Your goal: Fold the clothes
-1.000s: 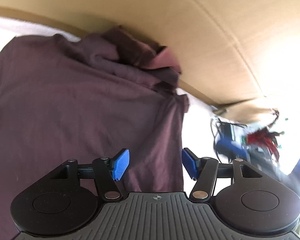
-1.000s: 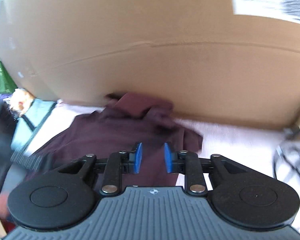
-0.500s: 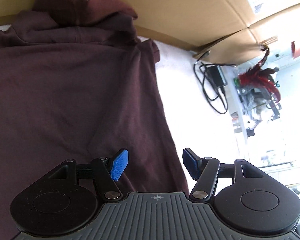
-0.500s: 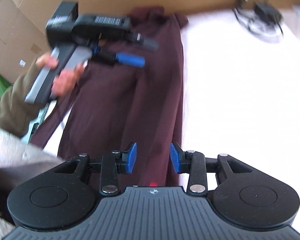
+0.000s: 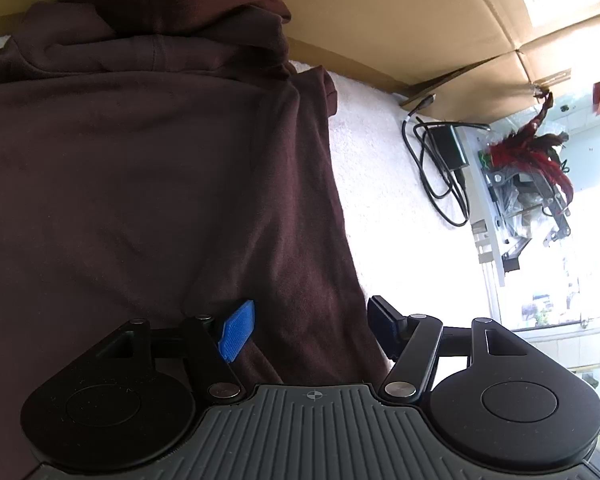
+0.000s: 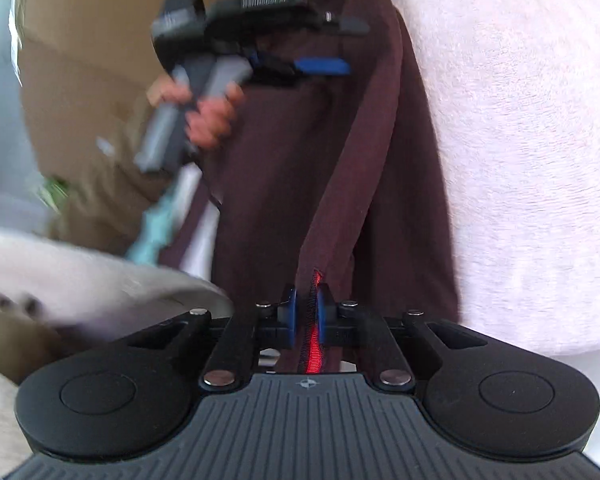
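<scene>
Maroon shirt [image 5: 148,184] flat on white towel [image 6: 520,160] by cardboard box [image 5: 400,20]. Right tongs [image 6: 306,312] just closed, pinching hem. Left tongs [image 5: 308,320] wide, empty, straddling side edge. Best: clamp left on edge, then lift both level.

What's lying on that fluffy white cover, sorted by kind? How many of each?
Dark maroon hooded sweatshirt: 1
Black power adapter with coiled cable: 1
Total: 2
</scene>
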`<control>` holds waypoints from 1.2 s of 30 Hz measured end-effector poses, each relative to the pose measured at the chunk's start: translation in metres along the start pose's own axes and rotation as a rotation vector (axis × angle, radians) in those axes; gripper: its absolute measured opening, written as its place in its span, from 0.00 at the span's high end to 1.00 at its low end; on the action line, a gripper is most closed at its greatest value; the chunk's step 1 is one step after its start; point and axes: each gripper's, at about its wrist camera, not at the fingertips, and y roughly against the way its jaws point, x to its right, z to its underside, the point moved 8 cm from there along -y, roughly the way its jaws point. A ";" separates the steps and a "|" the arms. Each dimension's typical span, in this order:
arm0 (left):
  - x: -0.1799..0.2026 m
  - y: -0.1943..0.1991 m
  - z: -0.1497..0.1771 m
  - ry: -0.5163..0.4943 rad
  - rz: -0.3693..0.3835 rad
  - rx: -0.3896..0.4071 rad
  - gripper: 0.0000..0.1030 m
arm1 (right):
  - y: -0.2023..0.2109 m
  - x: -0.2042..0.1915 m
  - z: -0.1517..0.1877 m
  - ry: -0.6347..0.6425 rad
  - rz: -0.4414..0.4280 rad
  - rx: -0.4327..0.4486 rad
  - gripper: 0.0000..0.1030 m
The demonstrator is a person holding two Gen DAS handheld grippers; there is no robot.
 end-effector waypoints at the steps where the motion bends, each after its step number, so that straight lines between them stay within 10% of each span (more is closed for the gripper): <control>1: -0.001 0.000 0.000 0.006 0.003 0.001 0.25 | 0.002 0.009 -0.003 0.024 0.085 -0.001 0.89; 5: -0.002 0.001 -0.001 0.016 0.012 -0.003 0.25 | 0.001 0.033 -0.004 0.106 0.319 -0.088 0.83; 9: -0.004 0.018 -0.006 0.041 0.031 0.026 0.24 | 0.014 0.015 -0.015 0.185 0.371 -0.024 0.45; 17: -0.012 0.040 -0.006 0.049 0.025 0.067 0.21 | -0.007 -0.070 0.001 0.396 0.279 -0.068 0.66; 23: -0.009 0.030 0.004 0.050 0.054 0.041 0.21 | -0.053 -0.072 0.024 0.448 0.408 -0.190 0.77; 33: 0.007 0.010 0.002 0.007 0.087 -0.006 0.20 | -0.081 -0.067 0.031 0.384 0.639 -0.118 0.75; 36: 0.008 0.003 0.000 0.000 0.077 -0.022 0.20 | -0.083 -0.070 0.031 0.371 0.640 -0.100 0.98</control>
